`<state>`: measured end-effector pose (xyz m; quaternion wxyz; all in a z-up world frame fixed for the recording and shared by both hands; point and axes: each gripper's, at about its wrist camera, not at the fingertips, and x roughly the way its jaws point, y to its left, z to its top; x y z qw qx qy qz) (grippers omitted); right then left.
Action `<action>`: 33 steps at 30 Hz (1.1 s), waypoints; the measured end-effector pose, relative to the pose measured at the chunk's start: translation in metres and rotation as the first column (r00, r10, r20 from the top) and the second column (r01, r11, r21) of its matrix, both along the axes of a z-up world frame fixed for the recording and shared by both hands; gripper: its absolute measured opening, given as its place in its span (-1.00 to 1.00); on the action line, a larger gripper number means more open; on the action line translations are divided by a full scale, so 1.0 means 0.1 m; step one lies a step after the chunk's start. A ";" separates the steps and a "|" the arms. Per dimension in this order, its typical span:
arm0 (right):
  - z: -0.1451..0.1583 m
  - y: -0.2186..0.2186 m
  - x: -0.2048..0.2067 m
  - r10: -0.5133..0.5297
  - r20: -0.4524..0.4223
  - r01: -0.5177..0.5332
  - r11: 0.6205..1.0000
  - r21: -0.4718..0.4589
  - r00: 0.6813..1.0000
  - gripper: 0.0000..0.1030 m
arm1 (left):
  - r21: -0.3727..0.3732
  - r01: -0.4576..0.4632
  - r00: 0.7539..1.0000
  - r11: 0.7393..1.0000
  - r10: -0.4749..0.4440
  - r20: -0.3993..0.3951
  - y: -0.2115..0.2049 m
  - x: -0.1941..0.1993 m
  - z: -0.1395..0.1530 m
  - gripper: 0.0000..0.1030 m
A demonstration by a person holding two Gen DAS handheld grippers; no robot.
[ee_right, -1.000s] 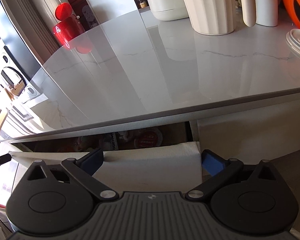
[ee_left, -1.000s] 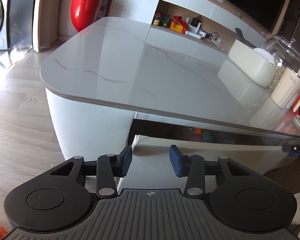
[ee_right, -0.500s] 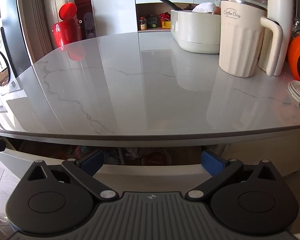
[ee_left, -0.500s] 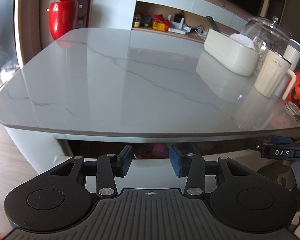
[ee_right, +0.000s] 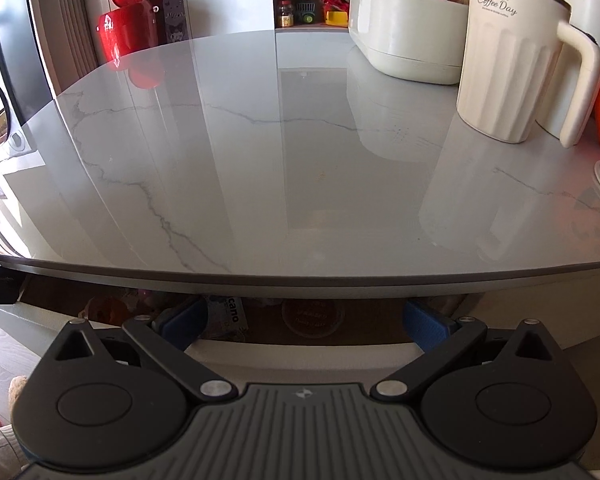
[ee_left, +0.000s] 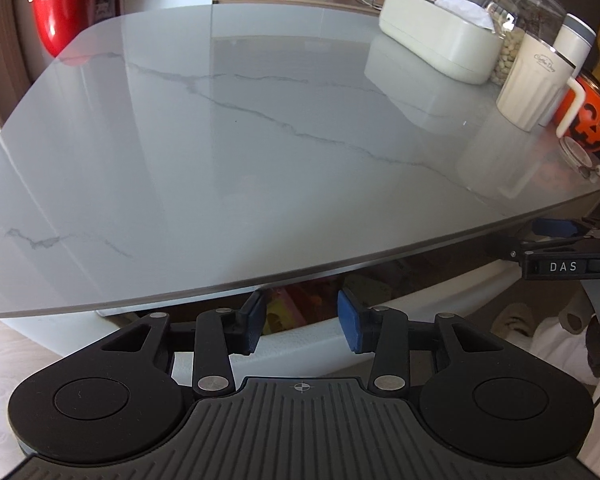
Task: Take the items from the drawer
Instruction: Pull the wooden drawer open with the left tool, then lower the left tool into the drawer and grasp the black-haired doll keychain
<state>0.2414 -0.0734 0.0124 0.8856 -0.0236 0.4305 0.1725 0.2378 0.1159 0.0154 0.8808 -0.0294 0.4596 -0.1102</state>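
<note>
- Drawer (ee_right: 300,346) sits open just under the table edge, directly ahead of both grippers, and its white front rim lies right below their blue pads.
- Left gripper (ee_left: 302,322) holds nothing; its jaws stand apart over a yellow and pink item (ee_left: 278,312) in the drawer.
- Right gripper (ee_right: 304,322) is spread wide and empty, and between its fingers I see a round red lid (ee_right: 312,318) and a printed packet (ee_right: 232,314).
- Marble tabletop (ee_left: 260,140) overhangs the drawer closely, so the opening looks narrow.
- Risk, in my judgement: a finger may strike the tabletop edge or the drawer rim when it reaches in.
- Items lie in shadow and crowded, so a grip may catch two things or slip.
</note>
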 end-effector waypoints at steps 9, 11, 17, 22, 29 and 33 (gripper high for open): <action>-0.01 -0.08 -0.13 0.028 -0.048 -0.027 1.000 0.015 0.998 1.00 | -0.065 -0.053 0.998 0.996 0.050 -0.039 0.07 -0.25 -0.02 -0.14; -0.01 -0.12 -0.20 0.037 -0.073 -0.036 0.999 0.020 0.997 1.00 | -0.071 -0.063 0.997 0.996 0.060 -0.047 0.06 -0.39 -0.02 -0.15; 0.01 -0.27 -0.65 0.045 -0.112 -0.042 0.999 0.026 0.993 1.00 | -0.103 -0.051 0.994 0.993 0.041 -0.098 0.05 -0.87 -0.03 -0.20; 0.02 -0.47 -1.09 0.066 -0.165 -0.059 0.997 0.046 0.984 1.00 | -0.141 -0.051 0.991 0.989 0.033 -0.128 0.05 -1.22 -0.08 -0.26; 0.07 -0.53 -1.12 0.066 -0.143 -0.058 0.996 0.061 0.988 1.00 | -0.080 0.056 0.993 0.995 -0.064 -0.096 -0.08 -1.14 0.00 -0.55; 0.04 -0.52 -1.20 0.059 -0.121 -0.051 0.997 0.065 0.991 1.00 | 0.142 0.232 0.971 0.962 -0.237 0.017 -0.26 -1.02 0.12 -0.54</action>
